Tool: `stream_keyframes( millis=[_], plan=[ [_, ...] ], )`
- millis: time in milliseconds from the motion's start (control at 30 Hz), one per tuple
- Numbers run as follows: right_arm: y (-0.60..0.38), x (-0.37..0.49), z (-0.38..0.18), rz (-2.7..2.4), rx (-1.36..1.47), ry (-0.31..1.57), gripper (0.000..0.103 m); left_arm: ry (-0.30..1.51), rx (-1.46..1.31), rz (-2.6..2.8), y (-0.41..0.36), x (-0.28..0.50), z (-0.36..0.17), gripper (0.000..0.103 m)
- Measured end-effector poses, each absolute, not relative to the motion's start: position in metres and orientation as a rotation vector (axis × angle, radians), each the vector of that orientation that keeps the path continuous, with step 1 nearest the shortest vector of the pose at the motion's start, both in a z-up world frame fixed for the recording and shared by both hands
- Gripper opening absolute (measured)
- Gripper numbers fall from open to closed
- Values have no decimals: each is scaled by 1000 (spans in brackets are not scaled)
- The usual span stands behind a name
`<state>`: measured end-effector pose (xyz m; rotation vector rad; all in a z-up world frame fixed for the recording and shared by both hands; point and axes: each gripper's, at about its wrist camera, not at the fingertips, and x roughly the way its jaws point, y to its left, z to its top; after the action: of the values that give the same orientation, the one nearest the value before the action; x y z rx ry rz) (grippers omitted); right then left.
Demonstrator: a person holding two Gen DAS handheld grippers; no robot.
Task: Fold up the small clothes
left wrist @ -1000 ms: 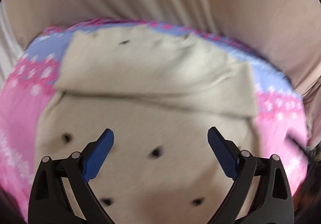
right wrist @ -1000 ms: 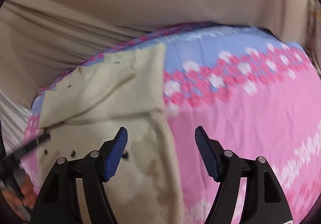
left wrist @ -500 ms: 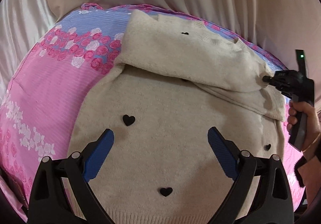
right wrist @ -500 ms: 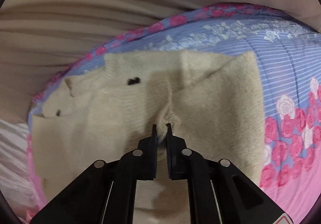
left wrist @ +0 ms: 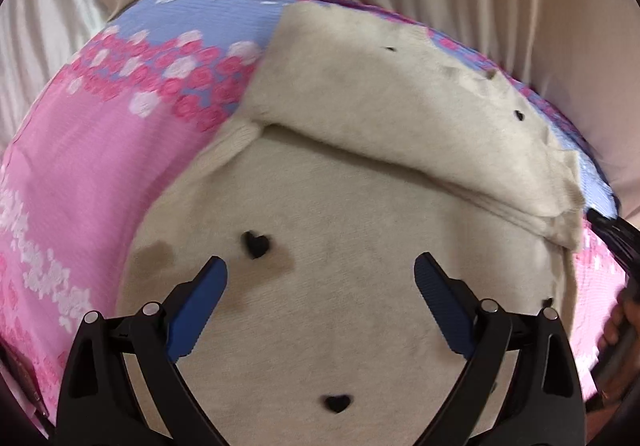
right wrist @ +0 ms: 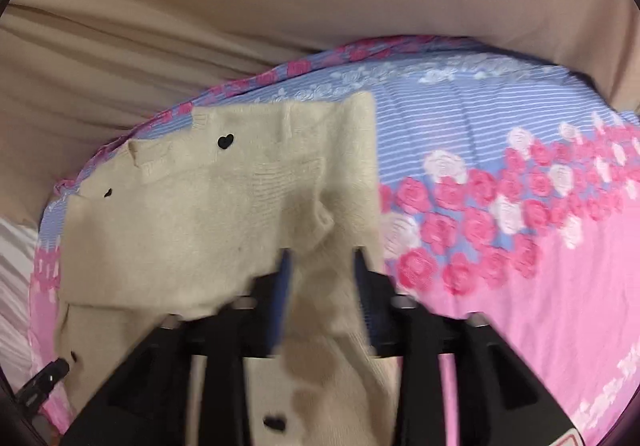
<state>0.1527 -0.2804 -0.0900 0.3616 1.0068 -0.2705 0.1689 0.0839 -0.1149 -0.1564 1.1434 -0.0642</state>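
The cream knit sweater (left wrist: 360, 310), dotted with small black hearts, lies flat on a pink-and-blue floral bedspread (left wrist: 80, 182). Its upper part, the sleeves (left wrist: 400, 118), is already folded across the body, forming a band at the far end.

Step in hand, as judged: releasing the sleeve fold on the right side. The right claw (right wrist: 320, 270) is opening; sweater fabric lies between its fingers, but the pads no longer appear to press on it. Blur prevents a firmer reading.

The left claw (left wrist: 320, 286) stands wide and holds nothing. It hovers over the sweater body, near a black heart (left wrist: 256, 244) and a brownish stain (left wrist: 276, 264).

Next move, as judged: fold the body. This calls for each claw to take one corner of the near hem, pinching both layers, and to carry the hem toward the sleeve band evenly. Uneven lift would skew the fold or drag the sleeve band out of place.
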Motion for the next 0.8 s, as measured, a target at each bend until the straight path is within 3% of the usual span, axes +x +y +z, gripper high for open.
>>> stream_keyframes(
  millis=[33,367,600,633,667,700,767,800],
  plan=[
    [-279,138,-86,-267,348,1009,53,1144,-157,-56,90,166,-115,92],
    [-257,-29,-136,-226,479,1268,57,1263,-254,57,175,105,-148,92],
    [-234,-44,-150,-203,495,1250,64,1268,-429,57,198,76,-167,92],
    [-233,-40,-151,-200,486,1241,57,1271,-416,58,195,76,-166,88],
    [-231,-35,-151,-198,473,1238,23,1268,-400,50,192,77,-164,72],
    [-229,-35,-152,-184,477,1243,8,1269,-380,31,187,77,-162,59],
    [-232,-34,-149,-172,510,1230,8,1302,-348,-29,178,82,-161,20],
    [-234,-34,-142,-177,488,1211,7,1305,-368,-65,177,82,-157,15]
  ],
)
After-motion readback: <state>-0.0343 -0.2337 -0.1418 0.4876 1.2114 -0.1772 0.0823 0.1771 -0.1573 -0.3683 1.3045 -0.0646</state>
